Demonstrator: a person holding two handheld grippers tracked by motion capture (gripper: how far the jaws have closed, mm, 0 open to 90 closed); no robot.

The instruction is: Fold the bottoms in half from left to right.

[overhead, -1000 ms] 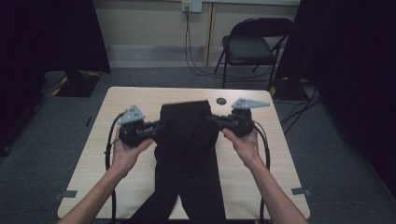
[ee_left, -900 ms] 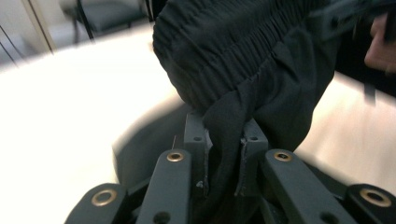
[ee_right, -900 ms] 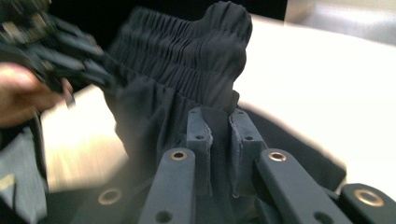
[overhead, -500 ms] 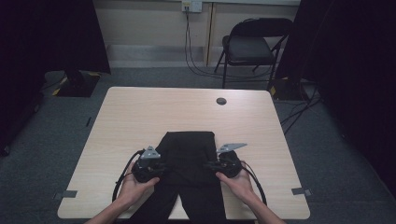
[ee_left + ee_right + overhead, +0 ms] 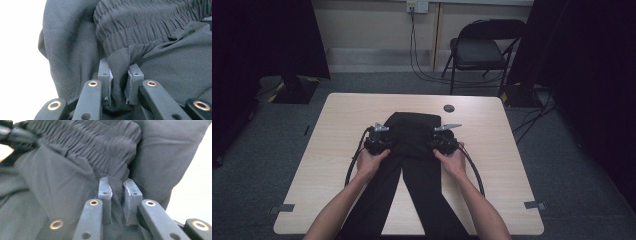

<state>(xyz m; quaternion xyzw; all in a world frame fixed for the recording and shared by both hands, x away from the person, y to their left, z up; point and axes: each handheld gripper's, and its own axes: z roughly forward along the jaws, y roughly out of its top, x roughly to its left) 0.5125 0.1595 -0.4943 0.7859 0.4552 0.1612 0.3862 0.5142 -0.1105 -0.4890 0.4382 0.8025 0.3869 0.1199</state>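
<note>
High view: both claws, left claw [image 5: 384,141] and right claw [image 5: 438,142], each clamped on the black trousers [image 5: 412,131] waistband, have carried it back over the legs; fold nearly laid on the counter [image 5: 492,150].

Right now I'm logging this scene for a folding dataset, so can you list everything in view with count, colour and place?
trousers: one pair, black, waistband folded toward the legs at table centre, legs running to the near edge
table: one, light wood, centre
round disc: one, dark, on the table's far side
folding chair: one, black, behind the table
wall cable: black, hanging from a socket
left gripper: black, shut on a fabric fold
right gripper: black, shut on a fabric fold
forearms: two, entering from the bottom
</note>
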